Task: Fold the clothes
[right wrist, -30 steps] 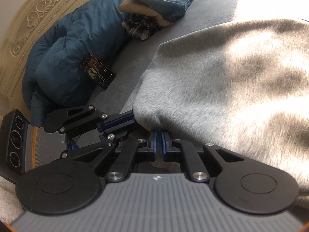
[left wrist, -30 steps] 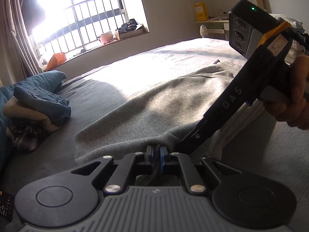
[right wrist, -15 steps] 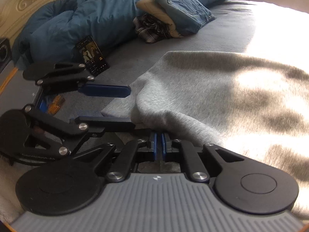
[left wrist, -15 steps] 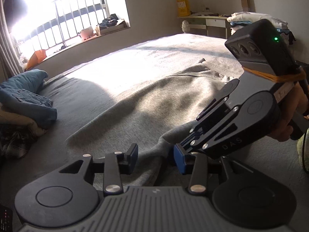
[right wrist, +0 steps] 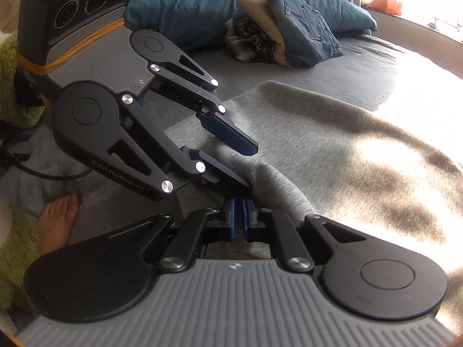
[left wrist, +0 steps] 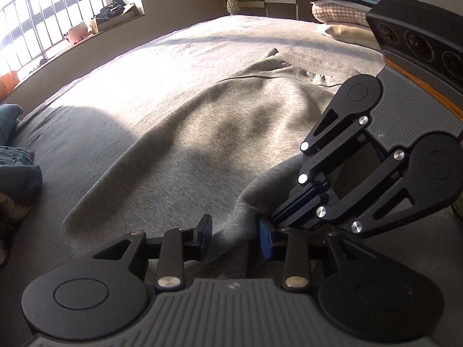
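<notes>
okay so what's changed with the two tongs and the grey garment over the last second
The left tongs opened and let go of the grey garment; its edge now lies loose between their fingers. The right tongs stayed shut on the garment's edge. The garment remains spread on the bed, and the folded pile is unmoved.

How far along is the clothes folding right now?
Done: folded stacks, blue jeans pile and pile by the desk. In hand: grey sweatshirt, edge pinched by the right gripper; left gripper open around the same edge. Left: the sweatshirt is mostly spread flat, unfolded.
</notes>
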